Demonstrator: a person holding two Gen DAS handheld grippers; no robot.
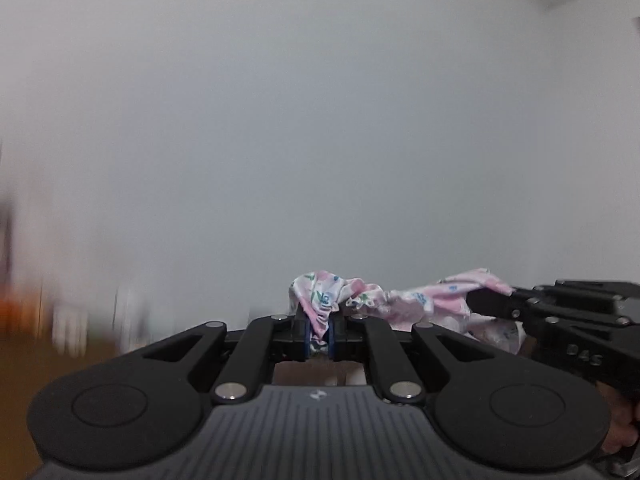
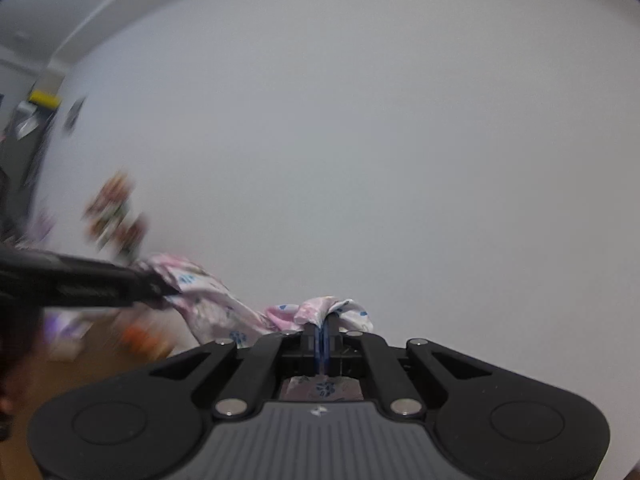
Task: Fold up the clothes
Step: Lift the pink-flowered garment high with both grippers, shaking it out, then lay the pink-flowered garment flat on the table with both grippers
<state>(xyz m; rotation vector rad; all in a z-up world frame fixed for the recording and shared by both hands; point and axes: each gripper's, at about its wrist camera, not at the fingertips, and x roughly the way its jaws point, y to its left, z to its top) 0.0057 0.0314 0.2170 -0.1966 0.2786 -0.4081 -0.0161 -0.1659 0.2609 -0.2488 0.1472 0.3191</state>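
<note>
Garment: we see a pink floral-print thin cloth garment point(image 1: 400, 300) held up in the air before a plain pale wall point(image 1: 320, 120); no worktop shows.
Left gripper point(image 1: 319, 334): jaws narrow, pinching a bunched edge of the garment.
Right gripper point(image 2: 323, 346): jaws nearly closed, clamping another bunched edge.
Key relation: we judge the cloth's long axis runs gripper to gripper, sagging slightly between; both hold equally.
Stage: we cannot tell.

This looks like a room in a home: a plain white wall point(image 2: 360, 140) fills most of the frame, a brown wooden floor point(image 1: 24, 360) shows at lower left, and blurred colourful household clutter point(image 2: 114, 216) sits at left.
</note>
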